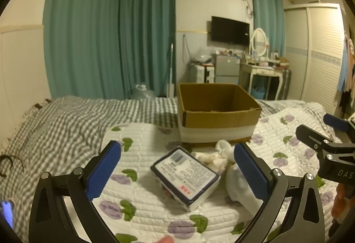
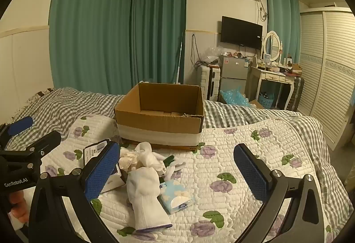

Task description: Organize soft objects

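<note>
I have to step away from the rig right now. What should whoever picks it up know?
Left tool: open, empty, hovering over the tissue pack.
Right tool: open, empty, above the white glove.
The pile lies on the quilt in front of the box: tissue pack, glove, crumpled white cloths, small blue tissue packet.
Done: nothing visible in the box, though its floor is only partly seen.
Left: move every soft item into the box, probably starting with the tissue pack.
</note>
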A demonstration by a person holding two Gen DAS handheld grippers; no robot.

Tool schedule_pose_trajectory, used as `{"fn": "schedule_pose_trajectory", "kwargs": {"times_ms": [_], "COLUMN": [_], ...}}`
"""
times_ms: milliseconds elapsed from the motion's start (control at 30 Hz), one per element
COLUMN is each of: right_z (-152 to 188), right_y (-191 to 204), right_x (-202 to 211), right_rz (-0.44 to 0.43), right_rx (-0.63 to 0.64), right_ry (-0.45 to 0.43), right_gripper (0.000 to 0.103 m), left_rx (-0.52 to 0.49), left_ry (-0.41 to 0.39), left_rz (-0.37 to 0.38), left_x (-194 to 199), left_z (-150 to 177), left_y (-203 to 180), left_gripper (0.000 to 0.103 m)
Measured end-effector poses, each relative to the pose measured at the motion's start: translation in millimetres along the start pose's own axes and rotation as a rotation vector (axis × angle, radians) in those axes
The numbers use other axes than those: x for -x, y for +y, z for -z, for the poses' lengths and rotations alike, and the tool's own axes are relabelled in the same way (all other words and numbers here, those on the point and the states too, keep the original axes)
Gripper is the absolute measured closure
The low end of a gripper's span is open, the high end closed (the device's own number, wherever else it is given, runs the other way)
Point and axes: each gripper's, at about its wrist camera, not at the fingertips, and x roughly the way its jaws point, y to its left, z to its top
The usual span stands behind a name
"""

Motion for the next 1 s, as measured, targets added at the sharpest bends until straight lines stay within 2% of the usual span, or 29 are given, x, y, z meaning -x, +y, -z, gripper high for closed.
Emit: {"fn": "schedule_pose_trajectory", "kwargs": {"times_ms": [1000], "right_z": [2.5], "right_y": [-0.6], "right_x": [-4.0], "right_rz": [0.000], "right_rx": [-0.004], "right_ry": [0.016], "right_gripper": [0.000], "left_rx": [-0.017], "left_ry": [0.004], "left_rz": [-0.002], "left_x": [-1.4], "left_z": [-0.4], "left_y": [-0.3], "left_gripper": [0.000]}}
